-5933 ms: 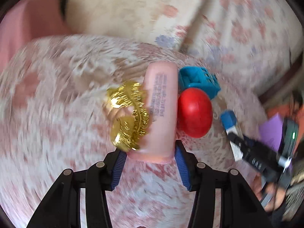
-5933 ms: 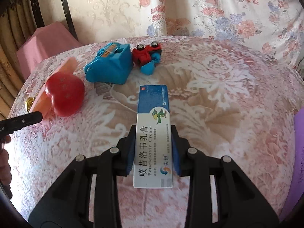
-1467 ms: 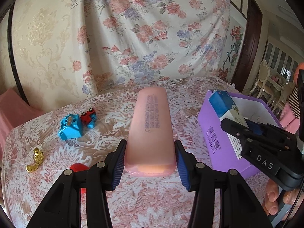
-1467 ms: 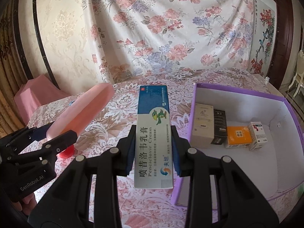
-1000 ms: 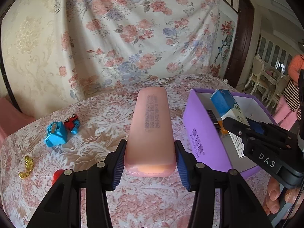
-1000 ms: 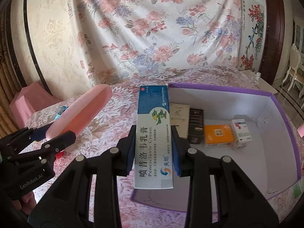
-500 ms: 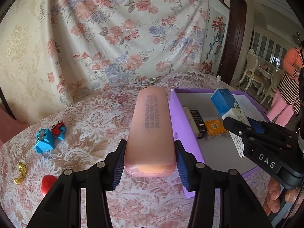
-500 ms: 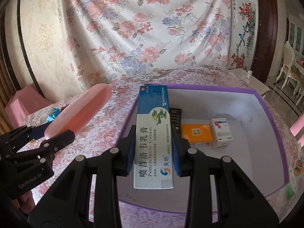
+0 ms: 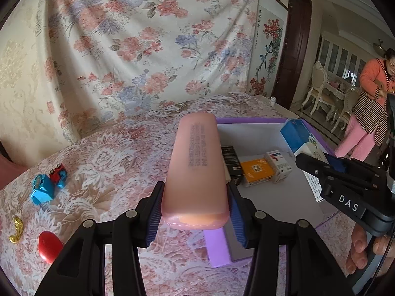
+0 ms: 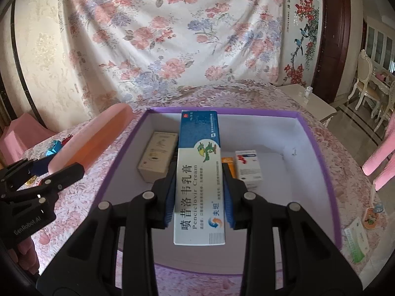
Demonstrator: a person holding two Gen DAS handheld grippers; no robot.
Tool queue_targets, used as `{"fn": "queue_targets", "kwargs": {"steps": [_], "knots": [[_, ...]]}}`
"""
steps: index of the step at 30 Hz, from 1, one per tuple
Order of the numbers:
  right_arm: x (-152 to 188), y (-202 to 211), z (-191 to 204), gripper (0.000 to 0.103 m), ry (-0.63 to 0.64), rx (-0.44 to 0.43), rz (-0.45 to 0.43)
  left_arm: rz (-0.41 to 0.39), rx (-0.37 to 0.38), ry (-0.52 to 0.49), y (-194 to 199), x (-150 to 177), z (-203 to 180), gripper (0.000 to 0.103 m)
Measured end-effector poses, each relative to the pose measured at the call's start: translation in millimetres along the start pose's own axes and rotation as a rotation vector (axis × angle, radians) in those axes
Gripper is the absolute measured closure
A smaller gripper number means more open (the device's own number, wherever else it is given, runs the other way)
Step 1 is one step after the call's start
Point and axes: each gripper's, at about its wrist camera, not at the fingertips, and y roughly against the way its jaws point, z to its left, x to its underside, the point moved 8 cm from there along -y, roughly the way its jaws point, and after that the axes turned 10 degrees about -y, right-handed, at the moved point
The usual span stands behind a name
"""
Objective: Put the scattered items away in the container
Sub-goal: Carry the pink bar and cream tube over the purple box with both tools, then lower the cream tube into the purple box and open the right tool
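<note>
My left gripper [image 9: 195,204] is shut on a long pink case [image 9: 196,170], held in the air over the near left wall of the purple box [image 9: 217,251]. My right gripper [image 10: 198,197] is shut on a blue and white cream carton [image 10: 198,180], held over the open purple box [image 10: 318,148]. Inside the box lie a beige carton [image 10: 158,156], a black one [image 9: 232,165], an orange one [image 9: 256,171] and a white one [image 10: 248,169]. In the right wrist view the pink case [image 10: 96,138] shows at the left.
On the floral tablecloth at the left lie a blue toy [image 9: 42,190], a small red toy car [image 9: 58,175], a gold trinket [image 9: 16,229] and a red heart [image 9: 49,246]. A green packet [image 10: 356,240] lies right of the box. A person in an orange top [image 9: 370,103] stands at the far right.
Both grippers have carried their loads to the right: the purple box has slid under them, and the toys have drifted farther left. Both grips are unchanged.
</note>
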Motion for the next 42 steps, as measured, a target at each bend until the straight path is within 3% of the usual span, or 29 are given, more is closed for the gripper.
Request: {"fn": "queue_targets", "kwargs": {"steps": [17, 31, 42], "knots": [[-8.7, -16.2, -74.5, 0.067, -0.029, 0.132, 0.079, 0.013, 0.109, -0.051, -26.2, -14.1, -58.5, 0.054], [-0.7, -67.2, -104.0, 0.067, 0.028, 0.256, 0.293, 0.043, 0.198, -0.073, -42.5, -9.5, -81.9, 0.054], [-1.1, -98.5, -116.2, 0.067, 0.019, 0.301, 0.424, 0.052, 0.229, -0.076, -45.1, -7.5, -83.1, 0.054]]}}
